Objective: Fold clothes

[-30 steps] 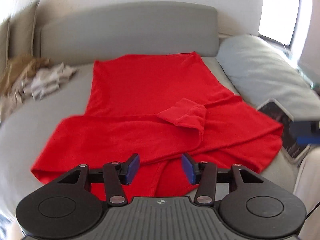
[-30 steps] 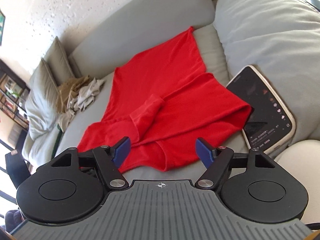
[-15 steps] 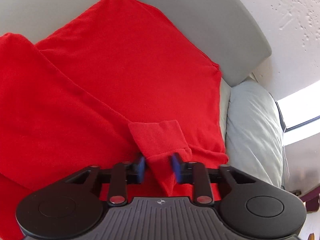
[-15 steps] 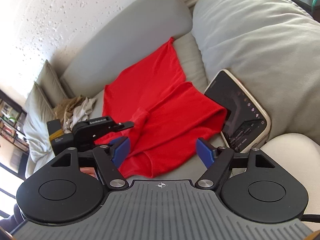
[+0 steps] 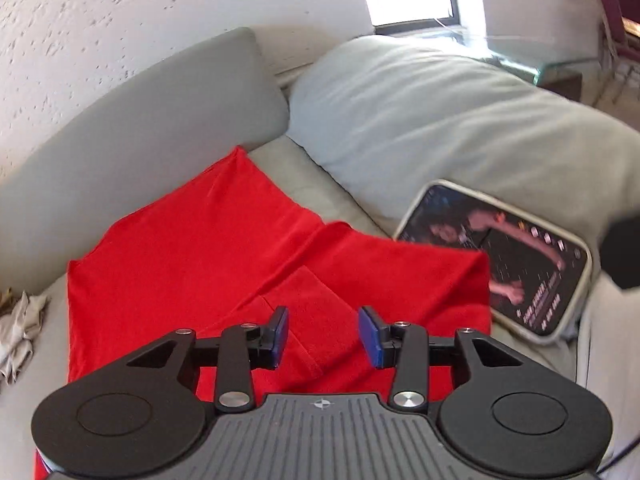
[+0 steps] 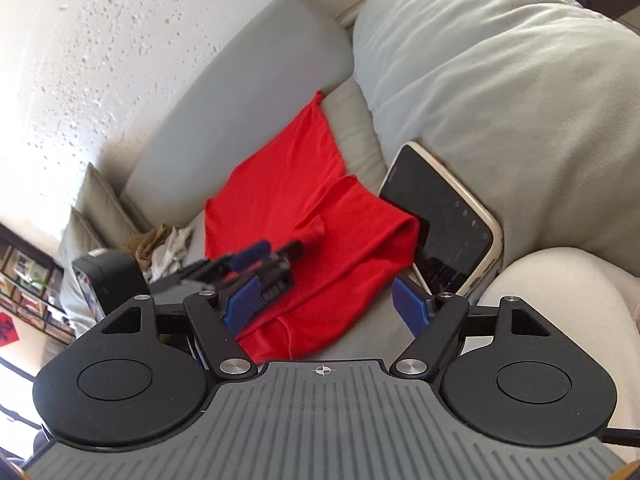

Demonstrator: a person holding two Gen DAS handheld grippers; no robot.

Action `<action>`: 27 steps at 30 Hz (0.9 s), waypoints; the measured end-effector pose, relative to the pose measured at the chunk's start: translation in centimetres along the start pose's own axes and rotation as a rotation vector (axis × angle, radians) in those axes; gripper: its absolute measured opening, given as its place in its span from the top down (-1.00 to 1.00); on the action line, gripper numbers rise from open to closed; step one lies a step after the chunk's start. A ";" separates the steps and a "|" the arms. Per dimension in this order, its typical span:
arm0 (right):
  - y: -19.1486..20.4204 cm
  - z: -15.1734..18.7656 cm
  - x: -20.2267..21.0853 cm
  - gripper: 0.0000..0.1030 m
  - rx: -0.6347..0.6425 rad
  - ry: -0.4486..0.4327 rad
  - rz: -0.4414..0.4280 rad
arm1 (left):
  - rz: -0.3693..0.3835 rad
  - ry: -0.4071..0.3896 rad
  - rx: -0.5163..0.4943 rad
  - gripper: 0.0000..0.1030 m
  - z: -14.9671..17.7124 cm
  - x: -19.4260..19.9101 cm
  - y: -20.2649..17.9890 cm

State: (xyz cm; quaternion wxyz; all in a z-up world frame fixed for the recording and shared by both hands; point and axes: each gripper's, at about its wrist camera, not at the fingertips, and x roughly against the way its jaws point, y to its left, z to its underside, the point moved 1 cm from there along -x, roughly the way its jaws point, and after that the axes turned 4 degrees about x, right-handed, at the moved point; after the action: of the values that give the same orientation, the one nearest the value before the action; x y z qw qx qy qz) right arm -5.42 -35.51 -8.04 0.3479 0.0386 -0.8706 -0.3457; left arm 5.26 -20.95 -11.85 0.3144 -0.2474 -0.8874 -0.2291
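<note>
A red garment (image 5: 192,256) lies spread on the grey sofa seat (image 5: 280,156), its sleeve (image 5: 316,312) folded flat across the body. My left gripper (image 5: 324,334) hovers open just above that sleeve, with nothing between its blue pads. In the right wrist view the same red garment (image 6: 280,184) lies ahead, and the left gripper (image 6: 276,254) shows blurred over its middle, close to the sleeve cuff (image 6: 314,234). My right gripper (image 6: 326,304) is open and holds nothing, above the garment's near right edge.
A phone (image 5: 500,264) with a lit screen leans against the big grey cushion (image 5: 440,120) right of the garment; the phone (image 6: 444,224) touches the cloth's edge. A pile of crumpled pale clothes (image 6: 160,244) lies at the left. The sofa backrest (image 5: 140,128) stands behind.
Half a second ago my left gripper's fingers were narrowed around the sleeve; now they are spread wide and the sleeve lies flat. The left view has swung right. The right gripper stayed open.
</note>
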 end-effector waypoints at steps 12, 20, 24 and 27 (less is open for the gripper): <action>3.9 -0.9 -5.4 -0.16 0.290 0.018 0.054 | -0.066 0.062 0.483 0.04 7.2 7.1 11.0; 4.5 -1.3 -14.1 0.03 0.325 0.138 0.131 | -0.113 0.112 0.692 0.06 11.0 8.8 14.5; 5.0 -0.4 -16.1 0.27 0.362 0.136 0.154 | -0.115 0.132 0.735 0.06 11.9 8.7 15.0; 6.5 0.8 -16.6 0.62 0.493 0.105 0.217 | -0.111 0.138 0.736 0.06 12.1 8.4 15.0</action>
State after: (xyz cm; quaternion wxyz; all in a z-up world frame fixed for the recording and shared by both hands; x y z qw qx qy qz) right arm 7.76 -25.04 -13.96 0.4077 0.0464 -0.9083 -0.0813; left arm 2.87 -0.11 -10.88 0.4284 -0.0533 -0.8991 0.0720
